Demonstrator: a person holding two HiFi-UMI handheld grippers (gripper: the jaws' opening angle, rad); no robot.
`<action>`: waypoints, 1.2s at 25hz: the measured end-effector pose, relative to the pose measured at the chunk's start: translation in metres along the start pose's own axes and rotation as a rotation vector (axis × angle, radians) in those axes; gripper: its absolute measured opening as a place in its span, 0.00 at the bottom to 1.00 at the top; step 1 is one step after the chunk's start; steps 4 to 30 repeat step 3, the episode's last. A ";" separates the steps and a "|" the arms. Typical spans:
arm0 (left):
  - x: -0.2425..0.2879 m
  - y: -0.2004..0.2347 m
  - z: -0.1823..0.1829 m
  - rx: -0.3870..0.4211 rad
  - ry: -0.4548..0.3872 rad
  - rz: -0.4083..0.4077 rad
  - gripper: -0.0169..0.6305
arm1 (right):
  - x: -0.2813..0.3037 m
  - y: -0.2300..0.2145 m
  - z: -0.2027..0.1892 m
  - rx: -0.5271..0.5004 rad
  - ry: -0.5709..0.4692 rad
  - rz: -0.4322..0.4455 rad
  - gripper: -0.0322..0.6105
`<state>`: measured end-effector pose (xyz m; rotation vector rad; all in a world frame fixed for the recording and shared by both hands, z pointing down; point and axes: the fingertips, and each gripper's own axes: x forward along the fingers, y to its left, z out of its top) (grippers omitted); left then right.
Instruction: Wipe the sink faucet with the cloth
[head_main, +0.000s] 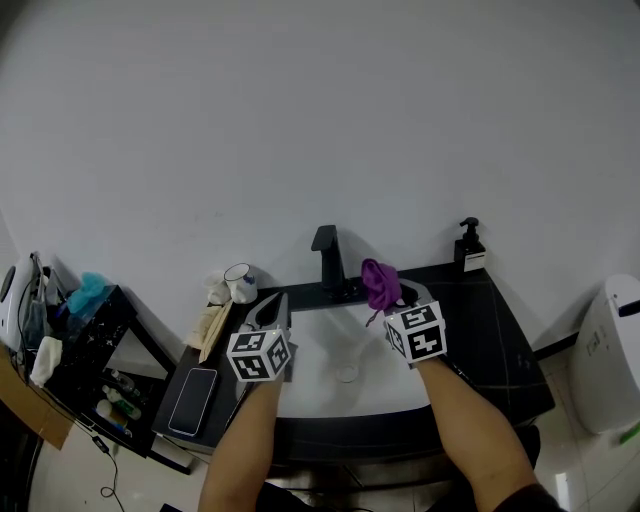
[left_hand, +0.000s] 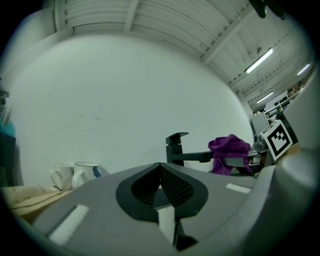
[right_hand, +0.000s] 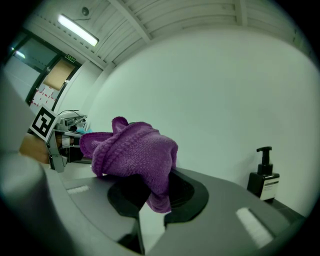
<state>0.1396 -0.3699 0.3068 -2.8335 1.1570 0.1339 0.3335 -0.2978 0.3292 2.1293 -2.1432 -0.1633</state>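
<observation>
**Purple cloth held up beside the black faucet, left claw closed and empty**

In the head view, both grippers are raised over the white sink basin (head_main: 330, 385) at the centre of the frame. The basin is set into a dark countertop (head_main: 495, 345).

The right gripper (head_main: 388, 292) has its jaws clamped on a bunched purple cloth (head_main: 379, 282). In the right gripper view the cloth (right_hand: 134, 150) fills the space between the jaws of the right gripper (right_hand: 150, 187), and one fold hangs down over them.

In the head view the cloth sits just right of the black faucet (head_main: 327, 262), which stands at the basin's back edge against the pale wall (head_main: 320, 120). Whether cloth and faucet touch cannot be told.

The left gripper (head_main: 270, 305) hovers left of centre. In its own view its jaws (left_hand: 161, 169) are together with nothing between them. Past them the faucet (left_hand: 176, 149) stands at mid-frame and the cloth (left_hand: 228, 152) lies to its right.

A black soap dispenser (head_main: 469, 246) stands on the countertop at the right, also seen at the lower right of the right gripper view (right_hand: 263, 177). Two white mugs (head_main: 234, 284) stand left of the faucet. A phone (head_main: 194, 400) lies flat at the lower left.
</observation>
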 end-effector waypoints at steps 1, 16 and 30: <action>0.000 0.000 0.000 0.002 0.001 0.000 0.05 | 0.000 0.000 0.000 -0.002 0.001 0.001 0.16; 0.000 0.000 0.000 0.004 0.001 -0.001 0.05 | 0.001 0.001 0.001 -0.006 0.002 0.003 0.16; 0.000 0.000 0.000 0.004 0.001 -0.001 0.05 | 0.001 0.001 0.001 -0.006 0.002 0.003 0.16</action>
